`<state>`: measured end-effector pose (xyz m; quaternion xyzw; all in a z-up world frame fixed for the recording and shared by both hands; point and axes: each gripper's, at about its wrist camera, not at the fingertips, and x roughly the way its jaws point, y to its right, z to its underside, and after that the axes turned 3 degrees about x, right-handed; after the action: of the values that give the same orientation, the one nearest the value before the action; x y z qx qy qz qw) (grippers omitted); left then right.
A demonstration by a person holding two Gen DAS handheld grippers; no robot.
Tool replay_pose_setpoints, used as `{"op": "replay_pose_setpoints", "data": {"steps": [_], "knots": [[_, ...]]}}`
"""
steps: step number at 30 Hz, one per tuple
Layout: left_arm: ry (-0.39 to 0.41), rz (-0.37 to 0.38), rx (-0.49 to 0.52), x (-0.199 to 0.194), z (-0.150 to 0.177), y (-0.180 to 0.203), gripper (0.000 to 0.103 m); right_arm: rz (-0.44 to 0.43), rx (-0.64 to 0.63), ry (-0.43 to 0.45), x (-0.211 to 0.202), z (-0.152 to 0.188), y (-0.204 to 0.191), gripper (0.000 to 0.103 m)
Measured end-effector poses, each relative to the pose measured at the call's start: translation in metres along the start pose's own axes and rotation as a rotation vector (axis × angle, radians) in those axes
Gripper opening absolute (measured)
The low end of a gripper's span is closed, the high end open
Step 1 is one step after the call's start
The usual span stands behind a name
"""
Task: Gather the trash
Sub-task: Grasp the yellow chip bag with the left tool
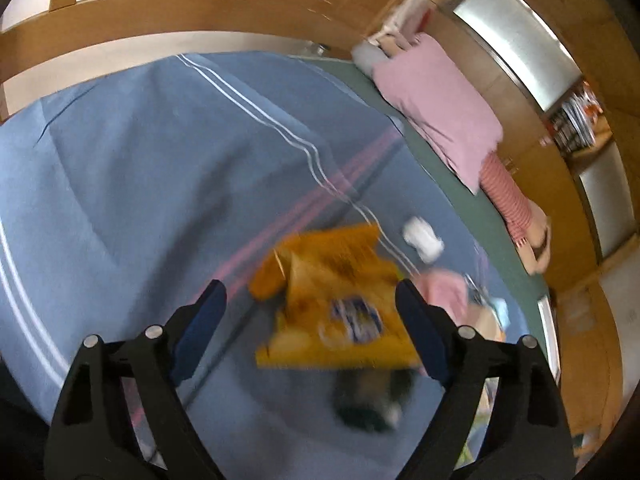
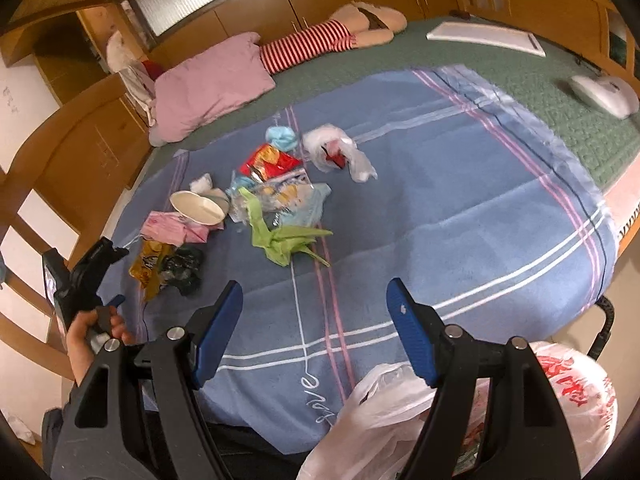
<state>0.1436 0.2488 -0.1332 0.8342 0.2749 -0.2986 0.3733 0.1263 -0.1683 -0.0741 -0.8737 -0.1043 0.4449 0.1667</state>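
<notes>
Left gripper [image 1: 310,316] hangs spread over the yellow snack wrapper [image 1: 340,308], low centre of its blurred view, pads not pressing, lined up to pinch. The wrapper looks crumpled and glossy on the blue blanket [image 1: 140,160]. Right gripper [image 2: 314,328] waits spread and empty above the white plastic bag [image 2: 384,408], lower right, probably for drop-offs.

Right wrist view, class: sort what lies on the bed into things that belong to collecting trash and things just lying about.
For the job:
yellow snack wrapper
paper cup
green plastic scrap
red snack packet
white plastic bag

Lying about:
pink pillow
striped doll
blue blanket
white board
</notes>
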Motion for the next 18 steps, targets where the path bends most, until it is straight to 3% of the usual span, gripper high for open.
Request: {"op": "replay_pose_setpoints", "data": {"steps": [2,4,5,7,8,11,18], "knots": [[-0.03,0.015,-0.01,0.013,-0.004,-0.003,0.085,0.005,0.025,-0.024,0.007,0.001,0.007,0.073],[-0.083,0.037,-0.024,0.027,-0.003,-0.007,0.073,0.01,0.038,-0.037,0.01,0.001,0.012,0.073],[-0.108,0.055,-0.033,0.033,-0.003,-0.009,0.062,0.012,0.044,-0.041,0.011,0.001,0.014,0.073],[-0.133,0.108,-0.069,0.038,-0.005,-0.015,0.056,0.014,0.051,-0.042,0.012,0.001,0.019,0.073],[-0.141,0.134,-0.068,0.038,-0.004,-0.015,0.047,0.014,0.052,-0.04,0.012,0.001,0.02,0.073],[-0.187,0.235,-0.019,0.036,0.007,0.0,0.036,0.009,0.055,-0.045,0.013,0.004,0.021,0.073],[-0.294,0.485,0.123,0.014,0.039,0.039,0.029,0.017,0.055,-0.051,0.017,0.008,0.023,0.073]]}}
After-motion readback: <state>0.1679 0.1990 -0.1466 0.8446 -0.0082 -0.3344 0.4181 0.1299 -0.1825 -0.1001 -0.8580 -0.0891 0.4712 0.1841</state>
